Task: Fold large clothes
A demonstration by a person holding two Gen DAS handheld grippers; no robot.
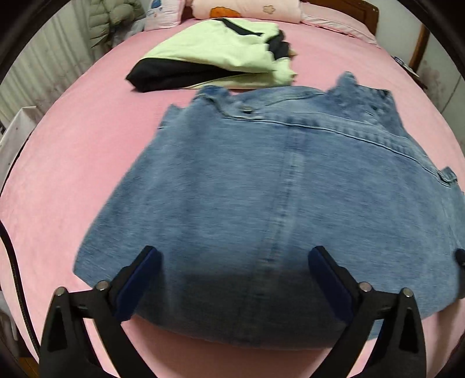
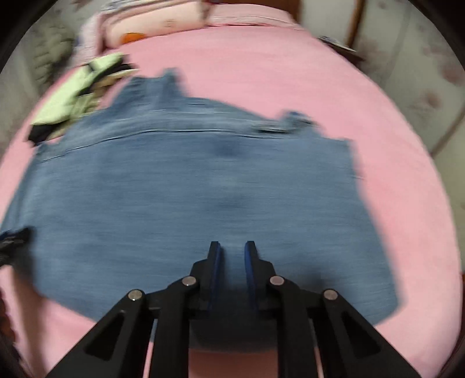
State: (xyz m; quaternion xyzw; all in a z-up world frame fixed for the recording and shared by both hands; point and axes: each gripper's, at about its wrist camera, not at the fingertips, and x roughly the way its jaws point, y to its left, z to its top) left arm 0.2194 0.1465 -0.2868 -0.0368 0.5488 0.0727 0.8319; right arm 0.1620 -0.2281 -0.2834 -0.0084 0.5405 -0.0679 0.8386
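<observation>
Two garments on the pink bed (image 1: 72, 151): one blue denim piece (image 1: 276, 203), spread flat in the middle w/ a stitched centre seam and one metal button near its far edge, and one folded pale-green and black top (image 1: 215, 55) just beyond it, edges about touching. At the head of the bed, one pink pillow (image 1: 247, 8) w/ an orange print.

Two tools. Left hand-held gripper (image 1: 235, 261) hovers over the near hem of the denim, jaws spread wide, nothing between them. Right hand-held gripper (image 2: 232, 253) is over the denim's near edge too, jaws drawn close w/ a narrow slit left; can't tell if any cloth is caught, since the right wrist view is smeared by blur.

Cut off: denim's right side runs out of the left wrist view. A dark bit at the far right edge there is prob. the other tool, not sure.
</observation>
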